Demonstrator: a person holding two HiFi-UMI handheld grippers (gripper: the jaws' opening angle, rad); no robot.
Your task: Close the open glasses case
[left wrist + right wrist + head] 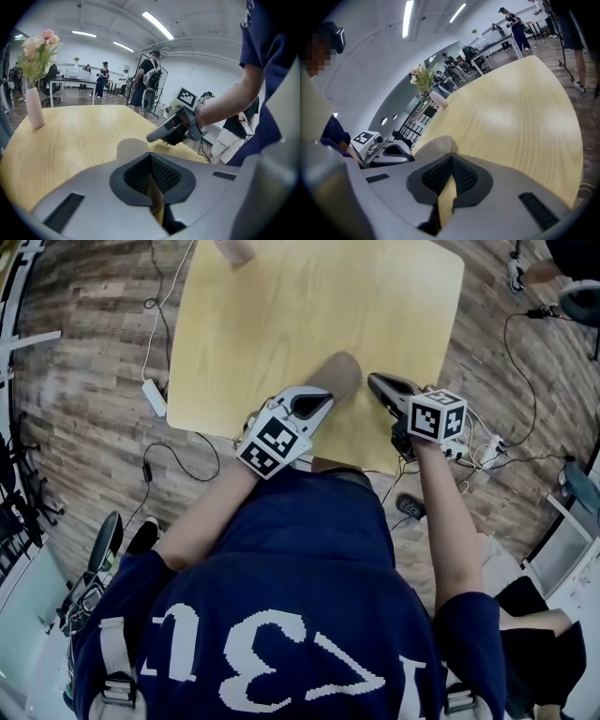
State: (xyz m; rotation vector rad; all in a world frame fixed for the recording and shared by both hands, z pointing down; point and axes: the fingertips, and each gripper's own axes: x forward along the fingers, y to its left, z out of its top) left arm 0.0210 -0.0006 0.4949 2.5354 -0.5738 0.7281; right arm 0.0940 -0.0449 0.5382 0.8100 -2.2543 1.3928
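I see both forearms reach up-frame, left gripper (323,401) and right gripper (379,383) clamped shut (empty), flanking the case (339,373).

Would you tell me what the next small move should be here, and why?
Probably draw both grippers back. The tan oval glasses case looks already closed, its lid seam shut in the right gripper view, and the left gripper and right gripper sit beside it with jaws together, holding nothing.
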